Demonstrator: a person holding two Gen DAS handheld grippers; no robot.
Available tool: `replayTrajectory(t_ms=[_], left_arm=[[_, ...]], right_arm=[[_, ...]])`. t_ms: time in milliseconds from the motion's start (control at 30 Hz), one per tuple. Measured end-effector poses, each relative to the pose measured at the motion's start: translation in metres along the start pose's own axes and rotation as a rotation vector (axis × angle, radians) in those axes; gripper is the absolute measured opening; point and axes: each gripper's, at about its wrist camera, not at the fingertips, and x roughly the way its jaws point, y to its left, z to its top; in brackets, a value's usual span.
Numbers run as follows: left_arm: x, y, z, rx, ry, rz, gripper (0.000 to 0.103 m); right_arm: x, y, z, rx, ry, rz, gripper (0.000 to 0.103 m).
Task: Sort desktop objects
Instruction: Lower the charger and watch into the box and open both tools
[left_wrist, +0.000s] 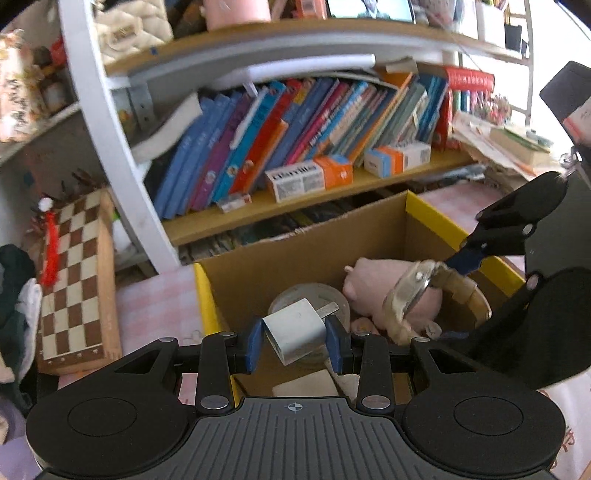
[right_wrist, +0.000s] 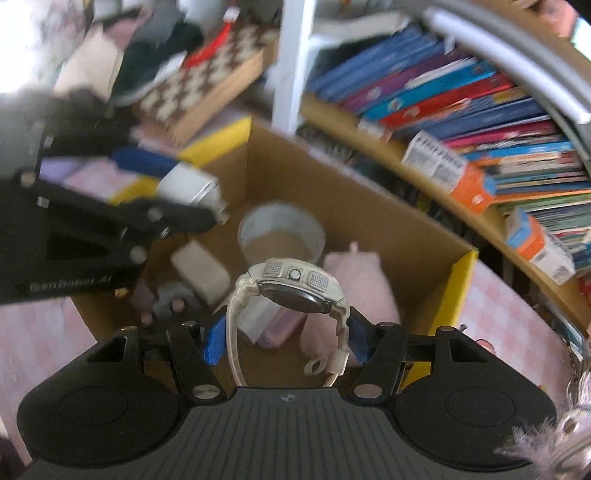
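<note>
My left gripper is shut on a white plug charger and holds it over the near side of a cardboard box with yellow flaps. My right gripper is shut on a white wristwatch above the same box; the watch also shows in the left wrist view. In the box lie a pink plush pig, a roll of tape and a white block. The left gripper with the charger appears blurred in the right wrist view.
The box stands on a pink checked tablecloth. Behind it is a bookshelf with leaning books and small cartons. A folded chessboard lies to the left of the box, next to dark clothing.
</note>
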Motion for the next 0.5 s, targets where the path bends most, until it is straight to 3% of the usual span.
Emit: replayTrajectory(t_ms=[200,500], left_arm=[[0.029,0.000,0.007,0.035,0.071,-0.011,0.034],[0.055,-0.004,0.007,0.069,0.163,-0.019,0.034]], right_arm=[[0.026,-0.006,0.003,-0.033,0.105,0.035,0.061],[0.037,0.003,0.006,-0.134,0.141,0.065,0.062]])
